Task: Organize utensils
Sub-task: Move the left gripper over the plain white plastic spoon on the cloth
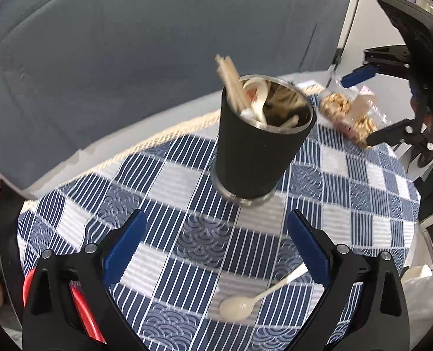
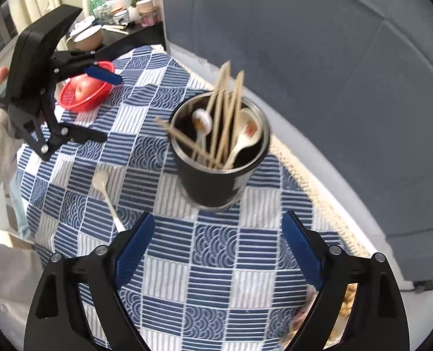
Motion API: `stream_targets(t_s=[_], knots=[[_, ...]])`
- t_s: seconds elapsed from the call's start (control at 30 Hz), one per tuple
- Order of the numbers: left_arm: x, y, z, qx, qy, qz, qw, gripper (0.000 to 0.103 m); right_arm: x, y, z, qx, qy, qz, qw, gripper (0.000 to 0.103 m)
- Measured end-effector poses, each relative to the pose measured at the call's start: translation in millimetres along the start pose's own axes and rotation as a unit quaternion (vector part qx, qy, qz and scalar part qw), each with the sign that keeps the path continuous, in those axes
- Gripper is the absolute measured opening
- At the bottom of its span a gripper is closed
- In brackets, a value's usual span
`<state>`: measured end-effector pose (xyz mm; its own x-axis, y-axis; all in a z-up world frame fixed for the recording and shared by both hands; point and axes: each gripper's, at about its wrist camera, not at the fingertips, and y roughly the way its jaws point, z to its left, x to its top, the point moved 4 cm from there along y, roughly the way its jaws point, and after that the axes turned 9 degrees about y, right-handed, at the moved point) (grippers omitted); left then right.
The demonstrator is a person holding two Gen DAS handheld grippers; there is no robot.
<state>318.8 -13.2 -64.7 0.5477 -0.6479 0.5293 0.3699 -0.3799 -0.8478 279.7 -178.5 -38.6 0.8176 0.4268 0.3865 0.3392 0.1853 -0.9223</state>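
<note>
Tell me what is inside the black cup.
The black cup holds a bundle of wooden chopsticks and two white spoons, handles down. Their lower ends and the cup's bottom are hidden by its wall. Another white spoon lies outside on the checked tablecloth.

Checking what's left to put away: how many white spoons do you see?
3: two white ceramic spoons stand inside the black metal cup; one white plastic spoon lies on the checked tablecloth. More may be hidden.
</note>
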Motion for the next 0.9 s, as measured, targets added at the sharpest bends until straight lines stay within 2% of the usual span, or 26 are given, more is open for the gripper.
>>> stream_targets(t_s=[0.23, 0.47, 0.63, 0.73, 0.9], knots=[[-30.7, 4.9, -1.2, -0.007, -0.008, 0.026, 0.9996, 0.095, -22.7, 20.3, 23.4, 0.034, 0.011, 0.017, 0.999, 0.085], [-57.2, 13.3, -10.7, -0.006, 0.0, 0.06, 0.9982, 0.095, -36.4, 40.1, 56.6, 0.056, -0.009, 0.037, 0.998, 0.085], [-78.8, 21.5, -19.5, -0.012, 0.019, 0.087, 0.996, 0.095, -38.0, 56.3, 75.6, 0.063, -0.015, 0.045, 0.997, 0.085], [-92.6, 23.9, -23.6, -0.028, 0.012, 0.099, 0.9946, 0.095, -38.2, 68.0, 84.8, 0.07, -0.016, 0.052, 0.996, 0.085], [-109.7, 28.9, -23.9, -0.03, 0.014, 0.113, 0.993, 0.095, -46.0, 87.0, 101.1, 0.069, -0.024, 0.064, 0.995, 0.085]])
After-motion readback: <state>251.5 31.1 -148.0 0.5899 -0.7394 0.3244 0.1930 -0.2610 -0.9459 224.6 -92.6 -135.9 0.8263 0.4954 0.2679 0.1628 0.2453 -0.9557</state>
